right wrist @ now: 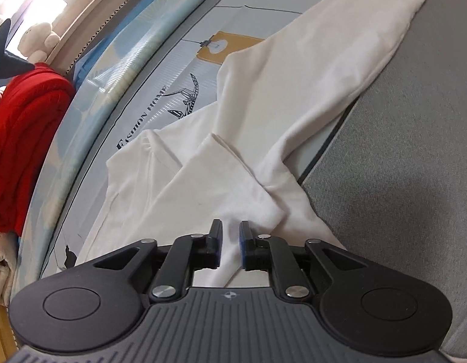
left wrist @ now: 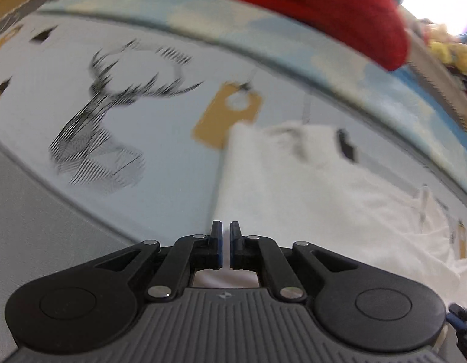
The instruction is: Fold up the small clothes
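Note:
A white long-sleeved garment (right wrist: 257, 115) lies partly folded on a printed sheet (right wrist: 179, 60), one sleeve stretching away to the far right. It also shows in the left wrist view (left wrist: 309, 187), blurred. My right gripper (right wrist: 231, 236) hovers just above the garment's near part with its jaws a small gap apart, white cloth showing between them. My left gripper (left wrist: 226, 236) is over the garment's left edge, its jaws almost together with a thin gap; whether cloth is pinched I cannot tell.
A red knitted garment (right wrist: 24, 139) lies at the sheet's edge, also in the left view (left wrist: 330, 9). A deer print (left wrist: 112, 121) and a brown tag print (left wrist: 227, 115) mark the sheet. Grey surface (right wrist: 399, 196) lies to the right. Plush toys (right wrist: 40, 42) sit behind.

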`<state>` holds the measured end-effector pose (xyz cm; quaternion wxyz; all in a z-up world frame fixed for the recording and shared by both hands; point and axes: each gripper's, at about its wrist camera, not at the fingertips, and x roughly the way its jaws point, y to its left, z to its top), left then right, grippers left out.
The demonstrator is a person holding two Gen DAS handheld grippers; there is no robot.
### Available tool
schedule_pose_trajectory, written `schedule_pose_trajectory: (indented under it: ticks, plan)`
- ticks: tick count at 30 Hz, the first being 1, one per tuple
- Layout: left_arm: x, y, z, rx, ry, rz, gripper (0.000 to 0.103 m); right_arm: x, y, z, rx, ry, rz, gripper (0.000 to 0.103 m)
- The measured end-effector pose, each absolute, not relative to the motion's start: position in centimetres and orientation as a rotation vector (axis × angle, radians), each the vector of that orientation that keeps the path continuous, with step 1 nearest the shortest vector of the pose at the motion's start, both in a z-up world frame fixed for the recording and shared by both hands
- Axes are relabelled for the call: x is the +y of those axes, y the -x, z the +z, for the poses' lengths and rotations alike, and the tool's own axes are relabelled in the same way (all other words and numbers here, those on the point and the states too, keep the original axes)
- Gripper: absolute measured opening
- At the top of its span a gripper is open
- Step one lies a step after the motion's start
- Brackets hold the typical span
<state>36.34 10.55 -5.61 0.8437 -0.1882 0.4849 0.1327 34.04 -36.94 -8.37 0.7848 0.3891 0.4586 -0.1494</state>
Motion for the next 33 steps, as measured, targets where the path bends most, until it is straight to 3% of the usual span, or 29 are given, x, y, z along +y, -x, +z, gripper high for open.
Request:
schedule_pose_trajectory:
  ticks: [6, 13, 17, 19, 23, 26, 33]
  plan:
    - [11.4, -36.9, -9.8, 1.133, 0.521, 0.257, 0.005, -36.7, -34.6, -7.4, 0.944, -0.779, -0.309, 0.014]
    - [10.1, -37.9, -7.4, 1.05, 0.409, 0.268, 0.007, -37.2, -35.2, -8.5, 0.983, -0.79, -0.331, 0.014]
    - [11.5, -37.7, -9.8, 1.125, 0.594, 0.292, 0.01, -37.1, -35.4, -8.7, 0.989, -0.782, -0.32, 0.014]
    - [10.7, -37.8, -8.5, 1.106, 0.524, 0.299, 0.011, -37.2, -35.4, -9.0, 0.999, -0.789, -0.325, 0.015]
    - [8.8, -37.8, -6.9, 1.064, 0.447, 0.243, 0.024, -37.2, -35.4, -9.0, 0.998, -0.782, -0.326, 0.015]
    - [9.2, -37.3, -7.8, 1.114, 0.547, 0.228, 0.024, -37.2, -35.4, -8.8, 0.992, -0.775, -0.326, 0.019]
    - [7.0, -36.4, -5.1, 1.072, 0.437, 0.189, 0.026, -37.0, -34.9, -7.9, 0.976, -0.773, -0.326, 0.02]
